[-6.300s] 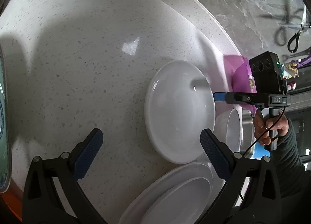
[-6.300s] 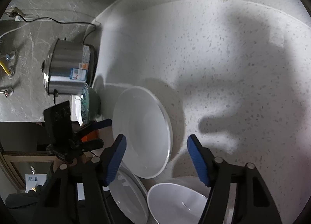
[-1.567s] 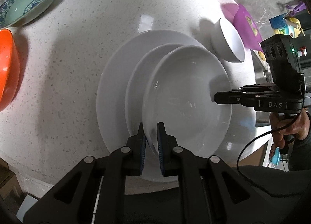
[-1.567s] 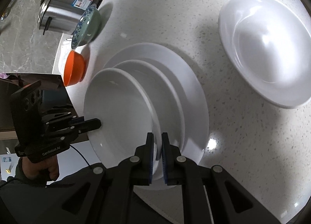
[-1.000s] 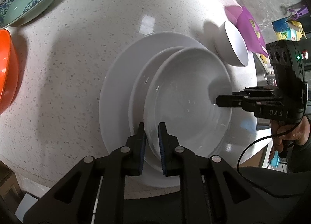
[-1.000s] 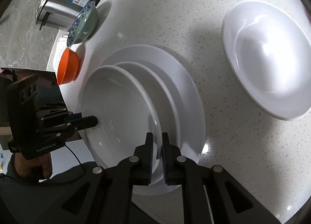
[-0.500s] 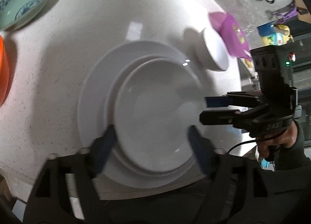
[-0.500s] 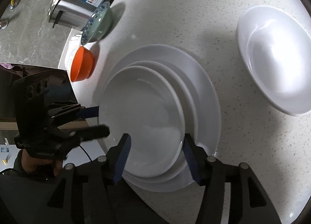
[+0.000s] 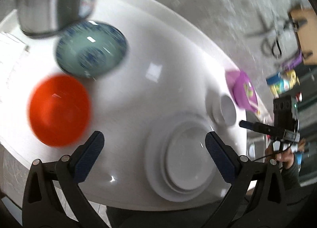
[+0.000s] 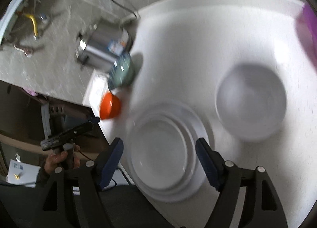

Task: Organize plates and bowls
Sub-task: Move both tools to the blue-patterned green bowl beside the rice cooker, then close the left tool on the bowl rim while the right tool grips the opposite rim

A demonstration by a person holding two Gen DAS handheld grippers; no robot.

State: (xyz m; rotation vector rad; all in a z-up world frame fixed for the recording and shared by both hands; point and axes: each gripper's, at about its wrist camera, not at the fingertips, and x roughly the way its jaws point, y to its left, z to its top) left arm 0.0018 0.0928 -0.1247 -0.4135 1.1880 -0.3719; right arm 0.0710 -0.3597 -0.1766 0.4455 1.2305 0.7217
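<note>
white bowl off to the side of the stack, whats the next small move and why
Probably swing the right claw over to the loose white bowl. Its jaws have just been opening and now stand open with nothing pinched; the plate stack looks nested near the counter edge, while this bowl sits alone, apart from it.

Clearance on counter

Bare counter [image 9: 158, 89] lies open between orange bowl [image 9: 59, 111], green bowl [image 9: 91, 47] and plate stack [image 9: 184, 160]; white bowl [image 10: 251, 105] stands just beside the stack.

a steel cooker [image 10: 103, 47] stands beside hanging scissors [image 9: 275, 44].
</note>
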